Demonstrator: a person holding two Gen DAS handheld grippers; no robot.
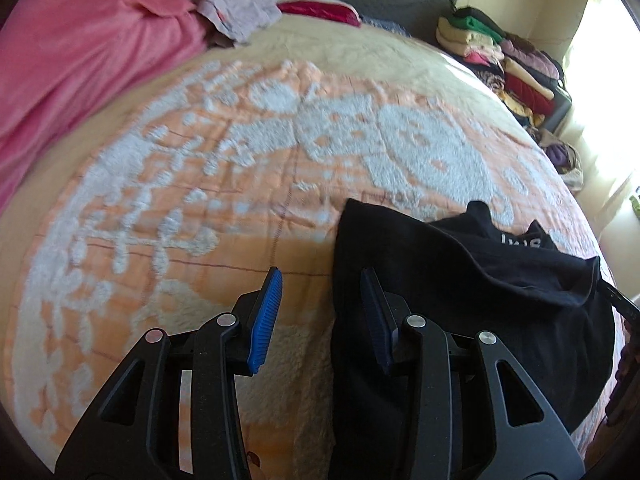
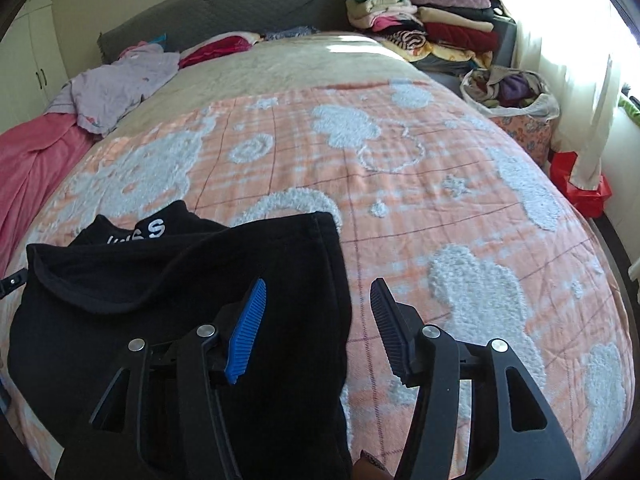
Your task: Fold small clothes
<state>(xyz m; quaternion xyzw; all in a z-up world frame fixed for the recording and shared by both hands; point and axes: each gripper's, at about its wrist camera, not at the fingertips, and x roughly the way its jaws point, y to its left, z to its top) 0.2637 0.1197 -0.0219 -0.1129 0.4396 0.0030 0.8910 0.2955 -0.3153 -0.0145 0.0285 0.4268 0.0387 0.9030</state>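
- Black garment point(image 2: 180, 280) is lying rumpled and unfolded on the bed point(image 2: 440, 184); folding is barely starting.
- I am holding my left gripper point(image 1: 322, 316) and right gripper point(image 2: 318, 328) apart, gripping nothing, each straddling a garment edge.

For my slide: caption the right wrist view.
Open right gripper straddles the black garment edge on the peach bedspread.

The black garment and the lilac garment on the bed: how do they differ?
The black garment lies near both grippers, on the orange blanket; the lilac garment lies far off, crumpled near the headboard. The black one shows white letters; the lilac one shows none. Neither is folded.
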